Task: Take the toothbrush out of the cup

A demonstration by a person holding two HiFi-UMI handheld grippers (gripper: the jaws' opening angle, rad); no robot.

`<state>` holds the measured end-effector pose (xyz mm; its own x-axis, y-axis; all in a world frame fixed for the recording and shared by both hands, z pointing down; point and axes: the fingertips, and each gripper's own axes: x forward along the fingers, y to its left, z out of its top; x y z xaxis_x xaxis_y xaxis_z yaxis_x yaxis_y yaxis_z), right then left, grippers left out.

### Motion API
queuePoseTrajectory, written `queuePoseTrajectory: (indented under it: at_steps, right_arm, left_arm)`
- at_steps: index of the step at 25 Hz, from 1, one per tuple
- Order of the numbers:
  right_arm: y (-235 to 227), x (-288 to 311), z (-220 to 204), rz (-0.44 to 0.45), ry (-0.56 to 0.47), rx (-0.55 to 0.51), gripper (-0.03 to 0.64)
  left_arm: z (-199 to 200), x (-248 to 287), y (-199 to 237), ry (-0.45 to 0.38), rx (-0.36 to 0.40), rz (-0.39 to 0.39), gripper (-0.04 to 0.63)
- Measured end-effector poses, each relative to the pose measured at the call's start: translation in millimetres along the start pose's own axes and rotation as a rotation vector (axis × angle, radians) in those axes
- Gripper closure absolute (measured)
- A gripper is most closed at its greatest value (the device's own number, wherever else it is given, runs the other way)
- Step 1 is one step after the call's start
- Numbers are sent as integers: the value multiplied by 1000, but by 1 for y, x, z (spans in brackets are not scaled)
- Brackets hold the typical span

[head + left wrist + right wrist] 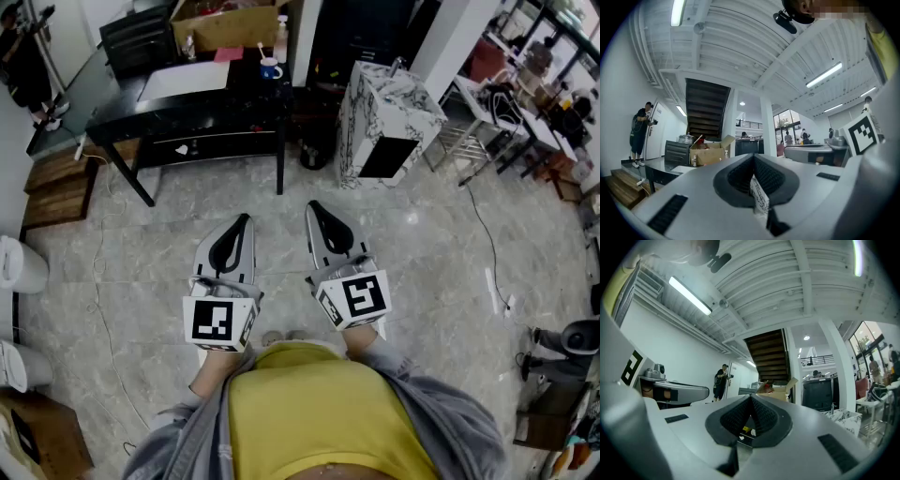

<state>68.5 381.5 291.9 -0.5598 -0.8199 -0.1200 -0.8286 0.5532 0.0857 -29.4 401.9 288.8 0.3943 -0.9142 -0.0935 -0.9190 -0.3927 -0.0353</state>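
A blue cup (270, 68) with a toothbrush (262, 50) standing in it sits on the black table (187, 112) far ahead of me. Both grippers are held level at waist height over the floor, well short of the table. My left gripper (246, 218) has its jaws together at the tips with nothing between them. My right gripper (313, 205) is shut and empty as well. In the left gripper view the left gripper (753, 156) has its tips meeting; in the right gripper view the right gripper (751, 396) looks the same. The cup shows in neither gripper view.
A cardboard box (225, 23) and a white bottle (282, 37) stand on the table behind the cup. A marble-patterned cabinet (389, 117) stands to the table's right. A cable (483, 225) runs across the floor on the right. A person (640, 133) stands by the far door.
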Motion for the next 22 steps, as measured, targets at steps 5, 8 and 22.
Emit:
queuePoseTrajectory:
  at_steps: [5,8,22]
  right_arm:
    - [2,15,-7,-22,-17,38,606]
    - [2,23,-19,-36,-1,30,595]
    - [-61,143,-57,13,13,30,534]
  left_arm:
    - [-6,5,14,-2,-6,-26,595]
    - [-19,10,24,12,-25,-34,595]
    - [-48,119,80,17,-28,-10,595]
